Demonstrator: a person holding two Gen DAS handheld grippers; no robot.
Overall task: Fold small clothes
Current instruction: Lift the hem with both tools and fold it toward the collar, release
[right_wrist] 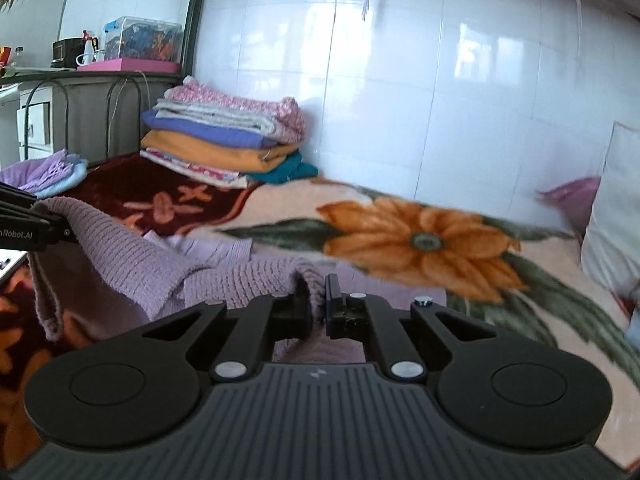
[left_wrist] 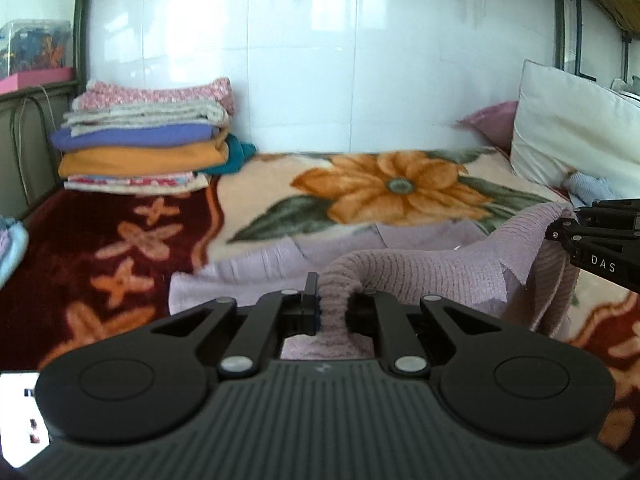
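Between the fingers of your black left gripper [left_wrist: 334, 312] sits a pale lilac ribbed knit garment [left_wrist: 440, 268], and your black right gripper [right_wrist: 318, 308] pinches the same lilac knit. Ahead of both lies a blanket [left_wrist: 360, 184]: cream with a large orange flower and green leaves, turning dark maroon with orange blossoms on your left. Far left ahead, the folded stack [left_wrist: 148, 140] shows pink print, grey-white, violet-blue, orange and teal layers. Behind it, glossy white tiles [left_wrist: 320, 60].
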